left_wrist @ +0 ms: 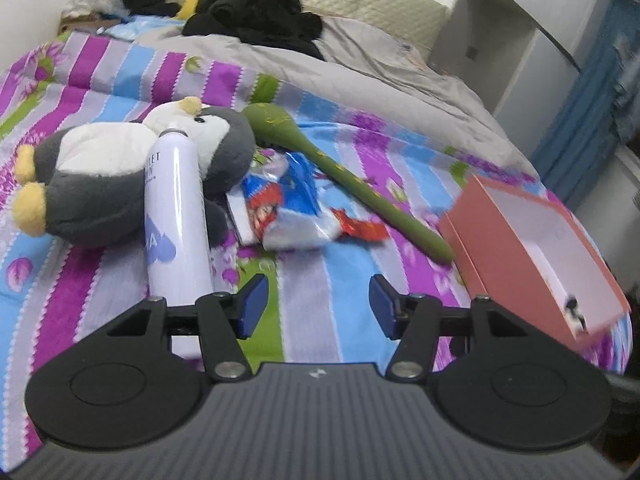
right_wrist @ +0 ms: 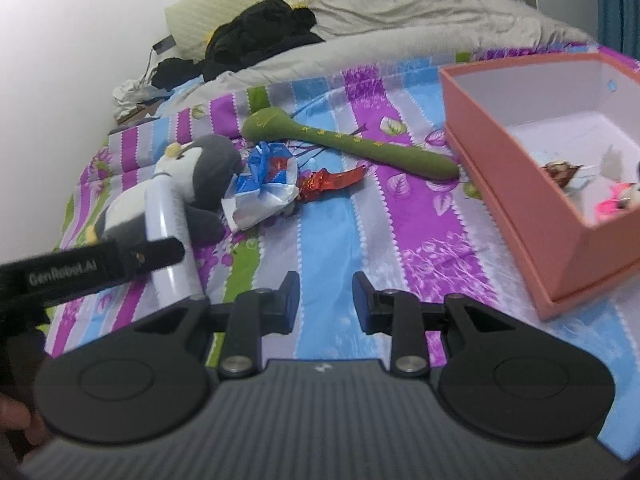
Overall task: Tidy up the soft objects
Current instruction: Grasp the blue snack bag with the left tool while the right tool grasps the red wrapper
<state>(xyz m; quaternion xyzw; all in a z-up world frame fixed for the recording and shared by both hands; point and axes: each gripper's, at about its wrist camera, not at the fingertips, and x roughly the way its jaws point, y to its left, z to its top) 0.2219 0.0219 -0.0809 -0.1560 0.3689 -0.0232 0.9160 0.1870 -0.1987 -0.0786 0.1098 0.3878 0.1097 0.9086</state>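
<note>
Nearest to the cameras, the left hand-held gripper (left_wrist: 318, 306) had its jaws standing wide with nothing between them, over a bare stretch of the striped bedspread (left_wrist: 308, 300). The right hand-held gripper (right_wrist: 326, 300) had its jaws narrower but also empty, and it too hung over bare cover. Both pointed slantwise down at the bed. In the right wrist view the left one reached in from the left edge, over the lower part of the bottle.

This free strip of bedspread ran between the toys on the left and the pink box (right_wrist: 520, 184) on the right — the box was open and lay near the bed's right edge, with some small things inside, too blurred to count.

Farther on lay one plush penguin (left_wrist: 100, 176), with one white spray bottle (left_wrist: 176, 216) lying across it. Just beside it was one blue-and-white plastic packet (left_wrist: 288, 204), then one red wrapper (left_wrist: 360, 228), and one long green soft toy (left_wrist: 352, 176) whose end came close to the box.

At the far side were a grey blanket (left_wrist: 360, 64) and a heap of black clothes (left_wrist: 256, 12).
</note>
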